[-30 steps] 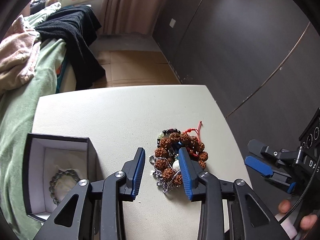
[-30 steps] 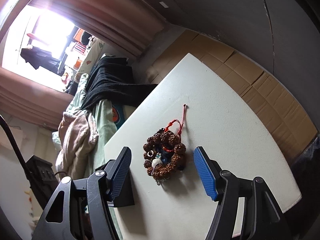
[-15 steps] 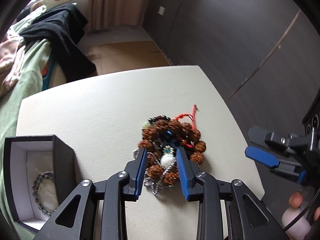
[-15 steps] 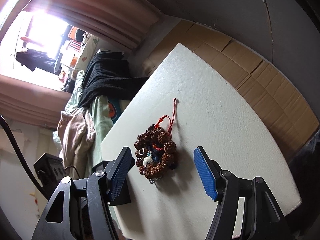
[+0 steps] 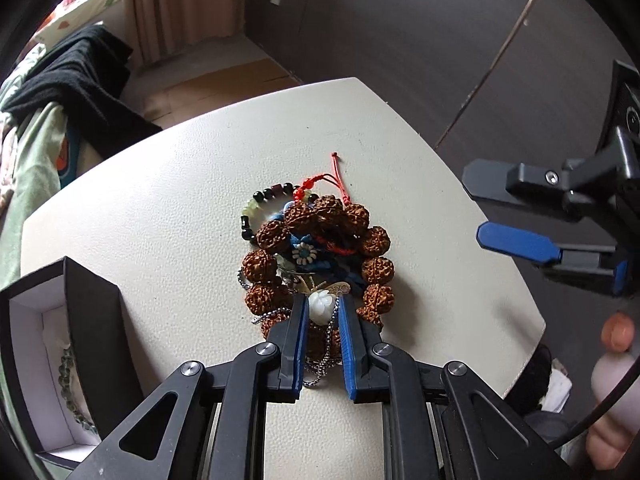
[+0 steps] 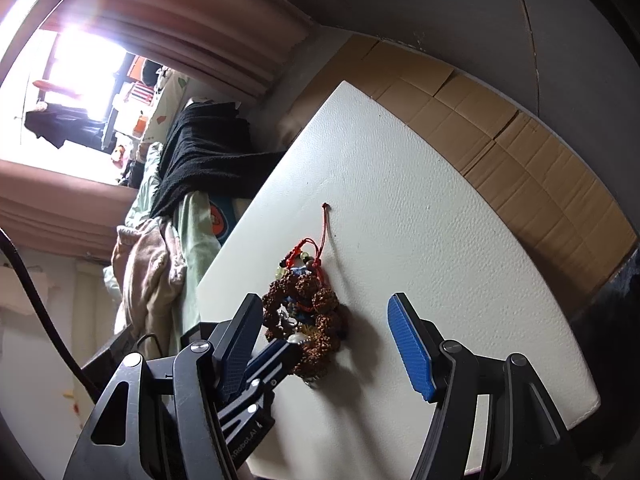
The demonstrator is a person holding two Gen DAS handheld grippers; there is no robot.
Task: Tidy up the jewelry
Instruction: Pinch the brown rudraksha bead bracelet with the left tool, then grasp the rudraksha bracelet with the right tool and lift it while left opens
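The left gripper (image 5: 323,312) has dropped onto the near edge of the jewelry pile (image 5: 316,256) since a second ago, when its jaws stood wide on either side of the brown beads; now they are narrow and closing, with the white flower bead (image 5: 322,305) and a run of silver chain (image 5: 320,364) between the blue pads. Whether the pads already press on the bead I cannot tell. The pile lies near the middle of the white table (image 5: 168,208), a red cord (image 5: 336,168) trailing off its far side. To the near left stands the open black box (image 5: 92,320), a green bead bracelet (image 5: 68,380) inside. The right gripper (image 6: 324,344) hovers wide and empty on the pile's right. The pick looks nearly made, though tangled neighbours may lift with the chain.
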